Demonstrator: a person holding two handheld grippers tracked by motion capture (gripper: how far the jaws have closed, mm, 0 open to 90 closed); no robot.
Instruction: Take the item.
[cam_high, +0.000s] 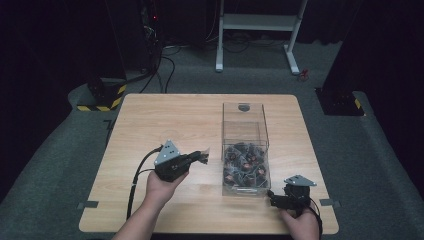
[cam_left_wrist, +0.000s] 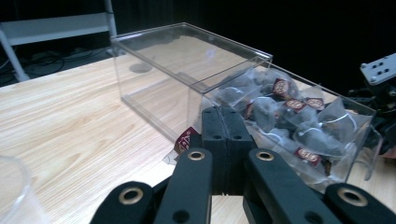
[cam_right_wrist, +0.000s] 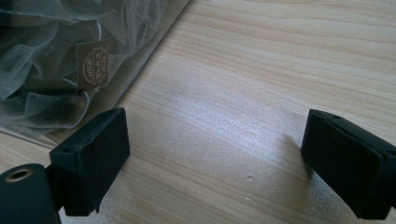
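Left gripper (cam_left_wrist: 223, 140), jaws pressed together on a tea bag (cam_left_wrist: 186, 140), of which a dark red label and a corner of clear wrapper protrude to the left of the jaw tips; in the high view the same gripper (cam_high: 204, 156) is held above the wooden table (cam_high: 150, 120), just left of the clear box (cam_high: 245, 150). The box is a tall transparent container, its near compartment heaped with further wrapped tea bags (cam_left_wrist: 299, 126), its far portion bare. At the lower left of the left gripper view, the rim of a clear cup (cam_left_wrist: 14, 186) stands near the gripper. Right gripper (cam_right_wrist: 215, 163), jaws spread wide and gripping nothing, rests low over the bare tabletop beside the box's near right corner (cam_high: 280, 197). Step in hand, as judged: one bag is drawn out of the box and carried clear of it. The next move probably calls for swinging the left gripper toward the cup and releasing over its mouth, the right gripper being placed to steady the box.
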